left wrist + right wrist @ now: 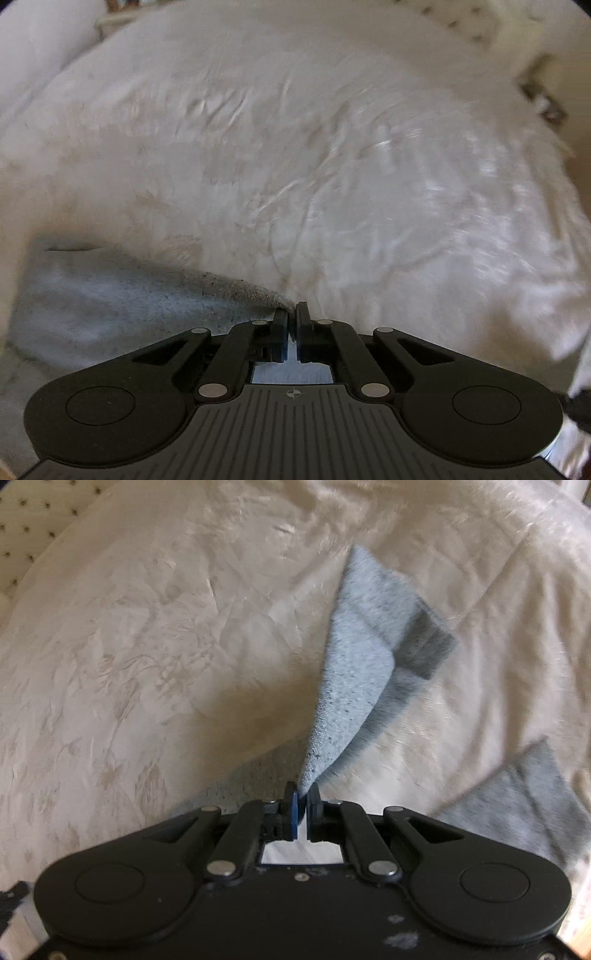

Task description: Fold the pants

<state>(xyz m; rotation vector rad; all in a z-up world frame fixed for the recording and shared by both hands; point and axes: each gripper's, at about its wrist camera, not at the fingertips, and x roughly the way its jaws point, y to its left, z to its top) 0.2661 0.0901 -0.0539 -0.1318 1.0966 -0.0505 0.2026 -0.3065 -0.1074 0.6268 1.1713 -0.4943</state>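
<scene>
The pants point(103, 295) are light grey knit fabric lying on a white bedspread point(295, 147). In the left wrist view my left gripper point(291, 314) is shut on a corner of the pants, and the cloth stretches away to the lower left. In the right wrist view my right gripper point(303, 794) is shut on another corner of the pants point(354, 672). That cloth rises from the pads as a lifted fold with a darker grey band point(424, 646) at its far end. Another part of the pants point(517, 805) lies at the lower right.
The wrinkled white bedspread point(147, 646) fills both views. A cream pillow with small dark dots point(26, 535) lies at the upper left of the right wrist view and at the top right of the left wrist view point(461, 22).
</scene>
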